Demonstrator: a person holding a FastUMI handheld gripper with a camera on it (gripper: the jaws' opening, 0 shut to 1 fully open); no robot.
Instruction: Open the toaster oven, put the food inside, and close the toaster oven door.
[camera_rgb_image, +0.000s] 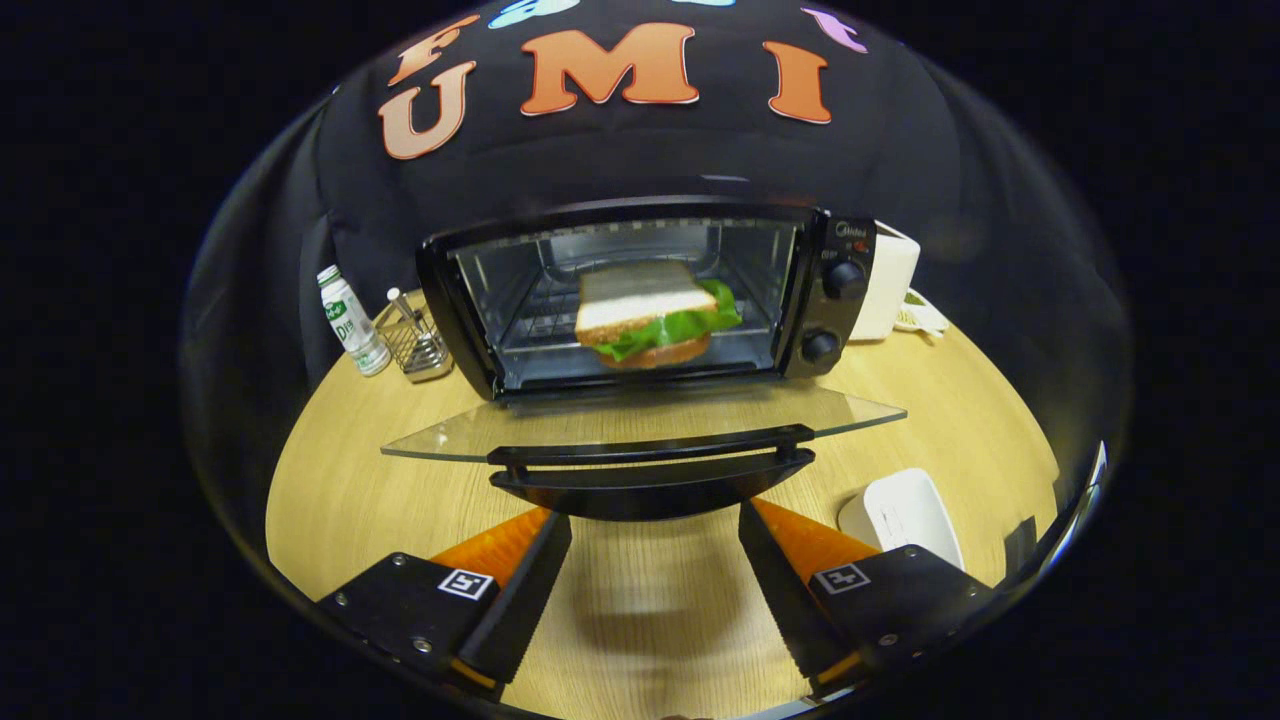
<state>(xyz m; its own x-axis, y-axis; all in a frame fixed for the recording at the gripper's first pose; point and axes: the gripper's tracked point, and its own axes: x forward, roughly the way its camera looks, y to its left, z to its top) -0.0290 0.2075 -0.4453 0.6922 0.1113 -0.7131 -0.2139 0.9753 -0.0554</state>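
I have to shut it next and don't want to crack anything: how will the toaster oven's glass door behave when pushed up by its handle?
The glass door lies flat open, so it probably swings up stiffly on its hinge. Its black handle, just ahead of the open tongs, looks rigid. Glass may be fragile; push gently.

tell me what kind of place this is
Likely a staged kitchen tabletop inside a recording booth: a toaster oven with a sandwich inside stands on a wooden table, black cloth behind. The open gripper faces the lowered door.

Gripper (655, 520) with two wedge-shaped fingers, square tag markers, small screws on mounts
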